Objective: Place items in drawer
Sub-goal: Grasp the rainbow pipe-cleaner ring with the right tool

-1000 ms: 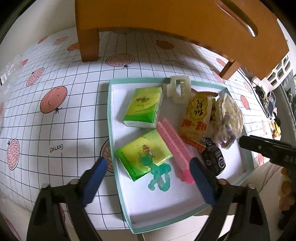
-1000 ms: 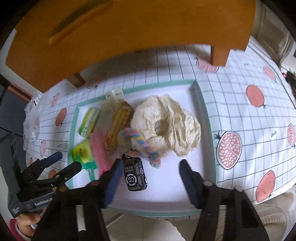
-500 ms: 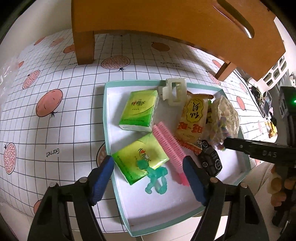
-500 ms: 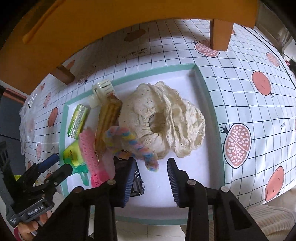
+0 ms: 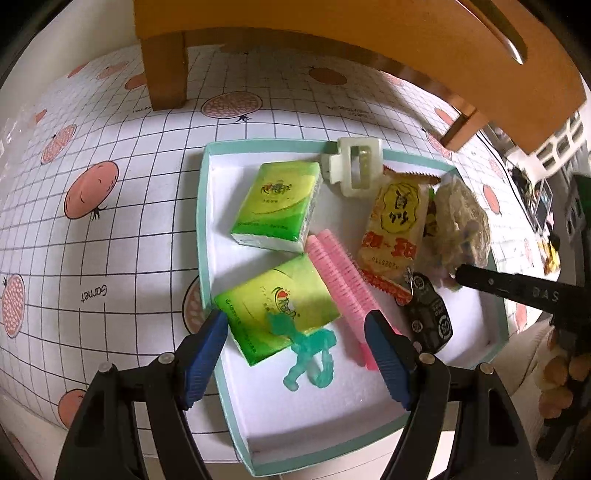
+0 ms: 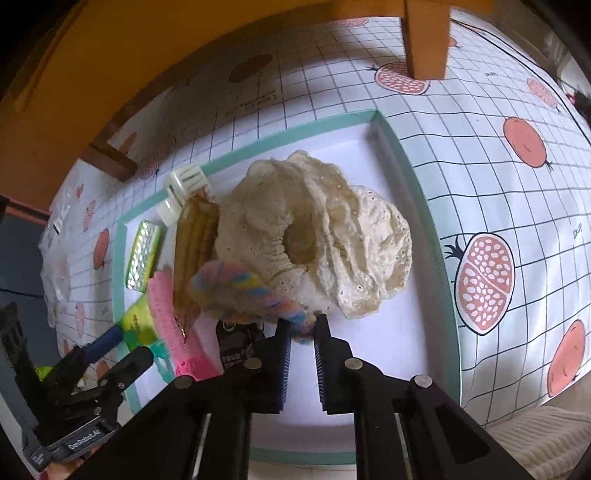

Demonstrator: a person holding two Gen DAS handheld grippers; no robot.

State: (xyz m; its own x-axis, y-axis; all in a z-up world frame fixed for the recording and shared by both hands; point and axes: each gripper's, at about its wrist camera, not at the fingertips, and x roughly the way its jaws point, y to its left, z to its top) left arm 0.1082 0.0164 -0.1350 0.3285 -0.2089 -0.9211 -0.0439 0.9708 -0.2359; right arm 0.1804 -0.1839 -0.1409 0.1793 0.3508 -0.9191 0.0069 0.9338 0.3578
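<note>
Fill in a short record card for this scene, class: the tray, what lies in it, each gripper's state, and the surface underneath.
tray: white, teal rim, on the tablecloth
contents: two green tissue packs, pink comb, teal figure, white hair clip, snack packet, black tag, cream lace scrunchie, pastel scrunchie
left gripper: open, over the nearer tissue pack and teal figure
right gripper: shut on the pastel scrunchie's end
surface: grid tablecloth with pomegranate prints
overhead: orange wooden furniture

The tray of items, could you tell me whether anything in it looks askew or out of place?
Mostly a loose jumble. The white hair claw sits up on the tray's far rim, and the teal figure lies half across a green tissue pack.
</note>
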